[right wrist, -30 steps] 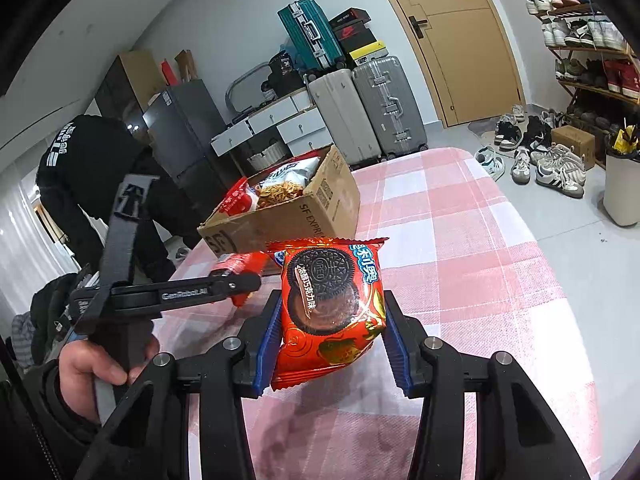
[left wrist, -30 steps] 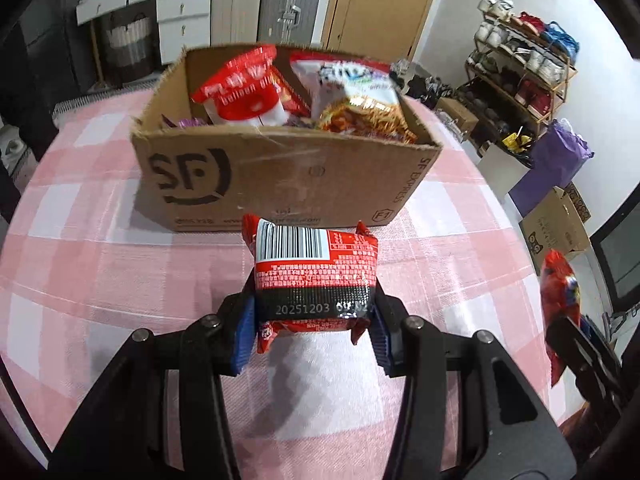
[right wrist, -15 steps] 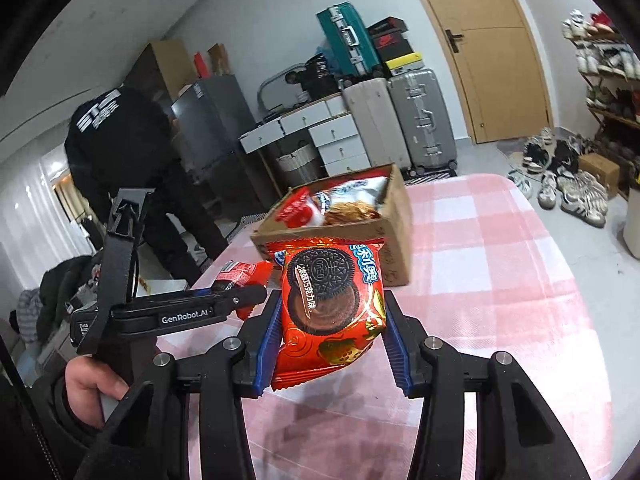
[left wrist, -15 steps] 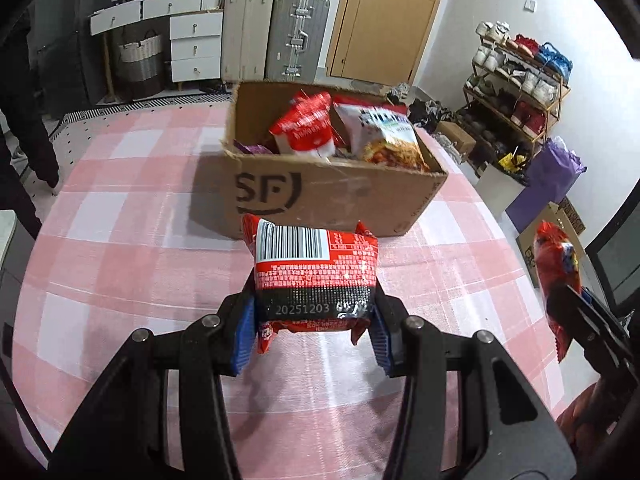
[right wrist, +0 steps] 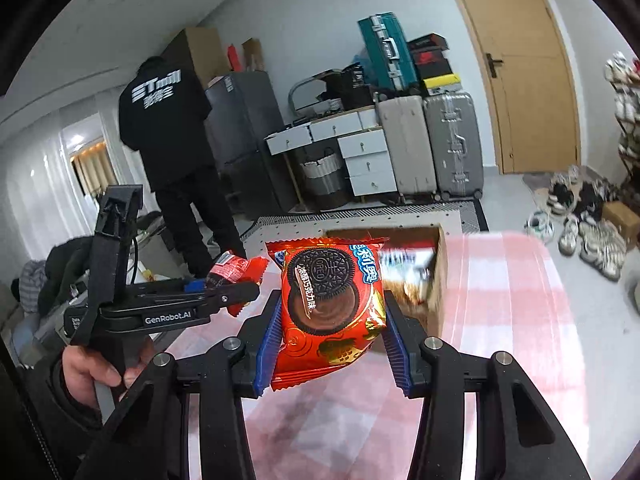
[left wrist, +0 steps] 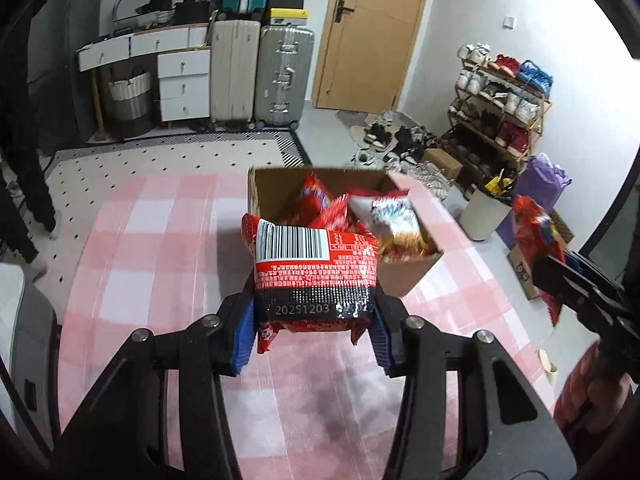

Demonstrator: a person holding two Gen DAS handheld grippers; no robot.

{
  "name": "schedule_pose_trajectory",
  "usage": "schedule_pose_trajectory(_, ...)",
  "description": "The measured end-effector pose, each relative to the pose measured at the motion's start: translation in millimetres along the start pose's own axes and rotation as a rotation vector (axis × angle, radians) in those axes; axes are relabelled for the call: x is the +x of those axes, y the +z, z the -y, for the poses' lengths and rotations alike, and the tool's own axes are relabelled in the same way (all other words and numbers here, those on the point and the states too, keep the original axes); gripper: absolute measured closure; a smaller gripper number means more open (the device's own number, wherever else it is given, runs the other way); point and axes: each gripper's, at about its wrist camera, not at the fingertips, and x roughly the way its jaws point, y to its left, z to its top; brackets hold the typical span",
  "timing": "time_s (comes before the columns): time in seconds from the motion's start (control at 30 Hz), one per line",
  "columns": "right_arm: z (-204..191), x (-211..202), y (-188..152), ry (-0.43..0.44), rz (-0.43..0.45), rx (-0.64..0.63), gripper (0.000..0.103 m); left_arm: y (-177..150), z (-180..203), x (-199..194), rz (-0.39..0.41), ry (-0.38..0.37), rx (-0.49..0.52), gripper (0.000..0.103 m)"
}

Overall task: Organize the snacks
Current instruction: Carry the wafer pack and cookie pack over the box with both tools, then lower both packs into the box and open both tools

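Pink-checked tablecloth (left wrist: 160, 240), both packets carried high, cardboard box (left wrist: 416, 276) now far ahead.

Left gripper (left wrist: 316, 326) is clamped on the red barcode packet (left wrist: 316, 268); right gripper (right wrist: 330, 342) is clamped on the Oreo packet (right wrist: 330, 304). A second ago the box sat right in front of the left packet; now it lies well beyond, seen from above, other snacks inside. Both hands have lifted and pulled back, so I judge the drop into the box is next.
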Motion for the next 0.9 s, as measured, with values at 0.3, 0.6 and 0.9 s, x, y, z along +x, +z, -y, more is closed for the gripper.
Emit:
schedule_pose_trajectory(0.3, -10.1, 34.0, 68.5, 0.017, -0.020, -0.078, 0.056, 64.2, -15.2, -8.6, -0.001, -0.061, 0.037, 0.059)
schedule_pose_trajectory(0.6, 11.8, 82.9, 96.7, 0.000, -0.047, 0.037, 0.056, 114.0, -36.0, 28.3, -0.004, -0.036, 0.064, 0.059)
schedule_pose_trajectory(0.9, 24.5, 128.9, 93.5, -0.018, -0.075, 0.072, 0.056, 122.2, -35.8, 82.2, -0.055, -0.038, 0.036, 0.059)
